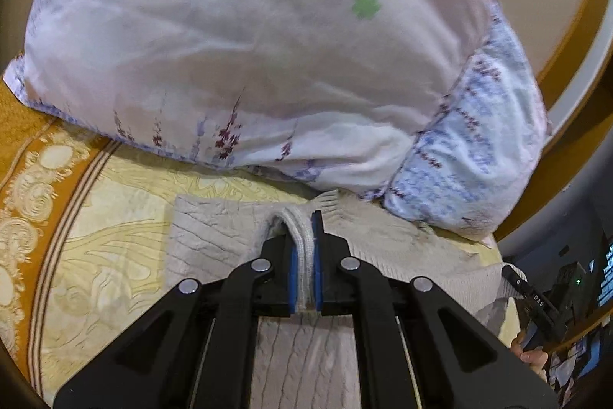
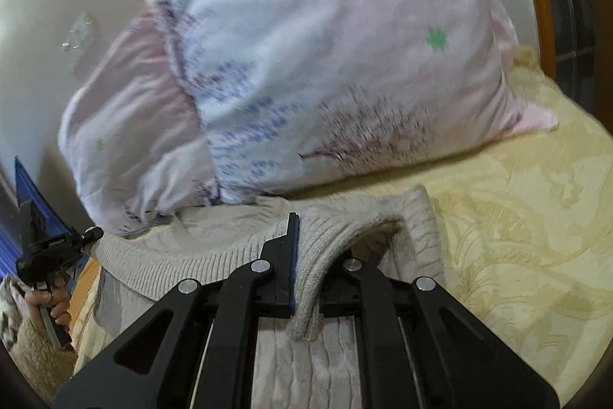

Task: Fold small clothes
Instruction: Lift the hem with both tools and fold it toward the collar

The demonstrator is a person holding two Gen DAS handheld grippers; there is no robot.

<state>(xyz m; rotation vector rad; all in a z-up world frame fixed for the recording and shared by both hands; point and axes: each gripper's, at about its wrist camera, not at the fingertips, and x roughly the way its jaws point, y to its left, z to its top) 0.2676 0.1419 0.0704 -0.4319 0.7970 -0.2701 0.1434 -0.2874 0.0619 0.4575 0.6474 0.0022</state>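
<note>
Both tongs, left (image 1: 305,248) and right (image 2: 306,248), pinch the ribbed edge of a beige knit sweater (image 1: 214,236) on the bed (image 1: 115,255) by the pillows (image 1: 249,56); carrying both corners level should keep the fold straight.

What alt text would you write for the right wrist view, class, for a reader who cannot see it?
The black right tool is clamped on the ribbed edge of a beige knitted sweater lying on a pale yellow patterned bedspread. A pink and blue floral pillow lies behind, and the left tool appears at the far left.
</note>
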